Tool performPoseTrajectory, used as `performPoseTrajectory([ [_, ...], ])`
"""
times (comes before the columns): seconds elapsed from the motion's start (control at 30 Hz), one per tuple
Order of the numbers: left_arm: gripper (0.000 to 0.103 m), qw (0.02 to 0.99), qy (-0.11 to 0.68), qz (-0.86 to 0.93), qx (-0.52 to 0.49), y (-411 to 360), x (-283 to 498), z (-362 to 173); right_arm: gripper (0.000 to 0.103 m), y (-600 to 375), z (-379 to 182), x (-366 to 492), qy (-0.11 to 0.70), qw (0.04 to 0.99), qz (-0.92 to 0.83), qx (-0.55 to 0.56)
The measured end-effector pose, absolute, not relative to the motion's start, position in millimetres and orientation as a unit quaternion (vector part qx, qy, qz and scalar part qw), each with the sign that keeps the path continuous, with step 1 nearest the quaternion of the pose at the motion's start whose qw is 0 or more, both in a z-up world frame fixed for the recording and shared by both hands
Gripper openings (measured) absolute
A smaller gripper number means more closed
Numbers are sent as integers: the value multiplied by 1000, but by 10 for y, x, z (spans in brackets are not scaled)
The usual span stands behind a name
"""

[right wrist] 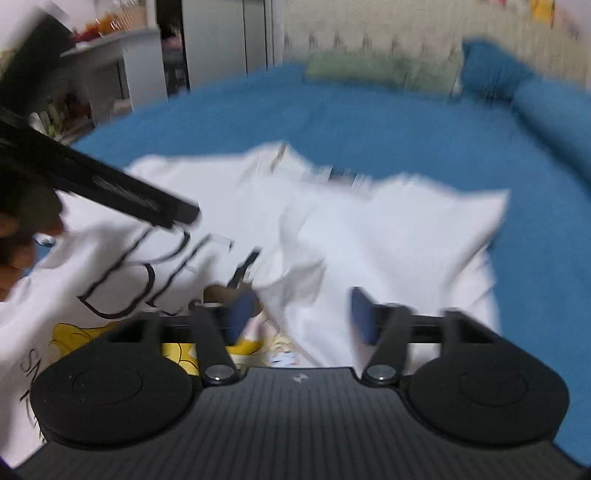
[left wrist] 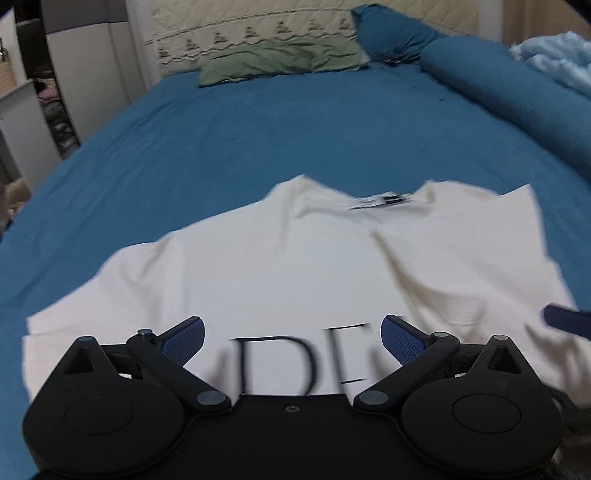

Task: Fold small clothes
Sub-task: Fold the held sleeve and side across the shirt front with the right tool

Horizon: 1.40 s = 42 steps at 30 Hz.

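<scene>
A white T-shirt (left wrist: 295, 266) with black letters lies spread on the blue bed sheet (left wrist: 258, 140), its collar label toward the headboard. My left gripper (left wrist: 293, 338) hovers over the shirt's lettered front, open, with nothing between its blue pads (left wrist: 188, 338). In the blurred right wrist view the same T-shirt (right wrist: 388, 240) shows a yellow print and a sleeve folded inward. Over that folded part stands my right gripper (right wrist: 301, 314), open, with cloth below but not pinched. The left gripper (right wrist: 122, 192) crosses that view at upper left, held by a hand (right wrist: 14, 236).
A green pillow (left wrist: 280, 61), a blue pillow (left wrist: 391, 33) and a long blue bolster (left wrist: 509, 99) lie near the headboard. A light blue blanket (left wrist: 557, 55) is bunched at the far right. Grey furniture (right wrist: 122, 70) stands beside the bed's left edge.
</scene>
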<state>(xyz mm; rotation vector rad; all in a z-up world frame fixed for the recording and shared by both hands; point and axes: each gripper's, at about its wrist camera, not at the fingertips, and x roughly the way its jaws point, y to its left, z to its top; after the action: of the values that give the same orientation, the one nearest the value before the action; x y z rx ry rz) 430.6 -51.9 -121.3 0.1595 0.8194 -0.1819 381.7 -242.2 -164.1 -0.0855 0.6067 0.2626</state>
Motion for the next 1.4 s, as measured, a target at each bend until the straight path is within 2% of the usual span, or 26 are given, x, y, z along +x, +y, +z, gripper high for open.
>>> performPoseTrajectory([
  [0.27, 103, 898, 391, -175, 101, -1154, 4079, -1252, 88, -2669, -1595, 3372, 301, 945, 106, -72],
  [0.4, 102, 900, 387, -159, 121, -1299, 4064, -1401, 88, -2759, -1692, 3231, 318, 941, 90, -68],
  [0.5, 97, 894, 415, -123, 117, -1191, 4153, -1598, 88, -2806, -1786, 3133, 328, 938, 85, -70],
  [0.63, 98, 893, 430, -115, 64, -823, 3997, -1750, 88, -2869, -1927, 3013, 345, 932, 87, -74],
  [0.7, 98, 896, 421, -114, 85, -781, 3871, -1787, 88, -2909, -1976, 2929, 342, 932, 91, -75],
  [0.83, 96, 899, 415, -124, 60, -728, 3771, -1643, 90, -2938, -1880, 2813, 321, 940, 94, -64],
  [0.9, 97, 906, 395, -145, 45, -771, 3777, -1521, 97, -2892, -1792, 2769, 302, 944, 115, -61],
  [0.93, 97, 907, 390, -155, 44, -829, 3811, -1467, 100, -2861, -1787, 2789, 304, 943, 123, -59],
  [1.03, 97, 909, 383, -157, 53, -1030, 3955, -1398, 99, -2792, -1938, 2893, 352, 925, 135, -52],
  [1.13, 97, 908, 388, -150, 47, -1142, 4116, -1429, 100, -2796, -2032, 2755, 348, 927, 131, -54],
  [1.23, 97, 905, 398, -138, 51, -1185, 4211, -1494, 100, -2829, -1935, 2764, 363, 919, 142, -56],
  [1.4, 98, 892, 431, -121, 62, -1085, 4245, -1726, 100, -2994, -1594, 3220, 302, 943, 138, -26],
])
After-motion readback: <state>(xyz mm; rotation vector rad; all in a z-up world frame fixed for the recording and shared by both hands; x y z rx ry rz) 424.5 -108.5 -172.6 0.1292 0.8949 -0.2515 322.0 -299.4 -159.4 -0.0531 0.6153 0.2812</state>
